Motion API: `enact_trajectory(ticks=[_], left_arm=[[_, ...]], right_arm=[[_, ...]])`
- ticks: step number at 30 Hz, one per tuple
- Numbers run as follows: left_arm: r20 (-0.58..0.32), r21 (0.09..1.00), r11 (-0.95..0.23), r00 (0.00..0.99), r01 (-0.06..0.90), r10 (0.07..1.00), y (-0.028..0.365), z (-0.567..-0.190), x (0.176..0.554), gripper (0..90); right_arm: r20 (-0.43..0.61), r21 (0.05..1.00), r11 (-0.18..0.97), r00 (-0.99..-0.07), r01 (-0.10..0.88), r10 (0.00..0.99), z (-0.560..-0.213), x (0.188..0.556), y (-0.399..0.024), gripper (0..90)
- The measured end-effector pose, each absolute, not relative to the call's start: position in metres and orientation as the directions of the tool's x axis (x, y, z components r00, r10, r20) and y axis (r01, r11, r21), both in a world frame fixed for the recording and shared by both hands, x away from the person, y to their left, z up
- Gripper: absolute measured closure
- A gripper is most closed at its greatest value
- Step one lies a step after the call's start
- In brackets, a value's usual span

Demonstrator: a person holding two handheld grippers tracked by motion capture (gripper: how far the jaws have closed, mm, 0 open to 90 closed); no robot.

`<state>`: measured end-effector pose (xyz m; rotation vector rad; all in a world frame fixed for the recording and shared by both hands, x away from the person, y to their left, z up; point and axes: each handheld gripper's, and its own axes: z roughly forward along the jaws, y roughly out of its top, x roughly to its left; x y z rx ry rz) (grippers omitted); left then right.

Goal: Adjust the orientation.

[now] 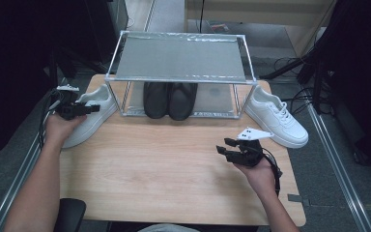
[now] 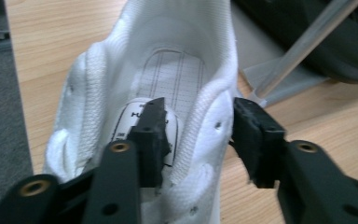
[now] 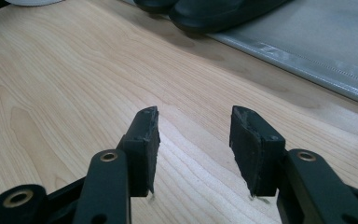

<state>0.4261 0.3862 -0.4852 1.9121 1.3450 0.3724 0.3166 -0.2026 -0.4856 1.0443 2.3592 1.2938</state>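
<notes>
White sneaker (image 2: 168,93) astride left hand-held gripper (image 2: 196,121).

A light wooden table (image 1: 174,164) stands on grey floor (image 1: 328,159); black cables (image 1: 299,99) trail right, with a pale cabinet (image 1: 270,14) behind.

the desk (image 1: 174,164) is pale wood grain, smooth and matt. the white shoe (image 2: 168,70) has a woven cloth lining and smooth, perforated outer; the black shoes (image 1: 169,99) look matt. the rack (image 1: 181,58) has shiny metal tubes and dull grey shelves; the jaws are rough matt black.
</notes>
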Motion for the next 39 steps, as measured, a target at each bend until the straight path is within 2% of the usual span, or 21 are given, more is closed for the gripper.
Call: enact_trajectory(ticks=[3,10,21,25,39], left_arm=[[-0.203,0.724,-0.128,0.387,0.678,0.9,0.385,-0.487,0.426,71.8],[-0.229,0.719,-0.109,0.382,0.686,0.895,0.385,-0.485,0.422,82.6],[-0.291,0.701,-0.062,0.364,0.711,0.885,0.388,-0.468,0.402,83.3],[-0.264,0.707,-0.078,0.365,0.703,0.893,0.385,-0.46,0.388,83.3],[-0.255,0.686,-0.11,0.379,0.719,0.89,0.373,-0.454,0.345,82.8]], right_arm=[[0.113,0.81,0.348,-0.709,0.471,0.696,-0.486,0.317,-0.202,53.4],[0.11,0.812,0.351,-0.712,0.467,0.694,-0.485,0.317,-0.203,55.4],[0.138,0.81,0.34,-0.719,0.478,0.681,-0.485,0.319,-0.198,54.3],[0.143,0.811,0.338,-0.722,0.477,0.677,-0.485,0.321,-0.197,54.2],[0.154,0.825,0.33,-0.745,0.459,0.649,-0.48,0.33,-0.188,52.9]])
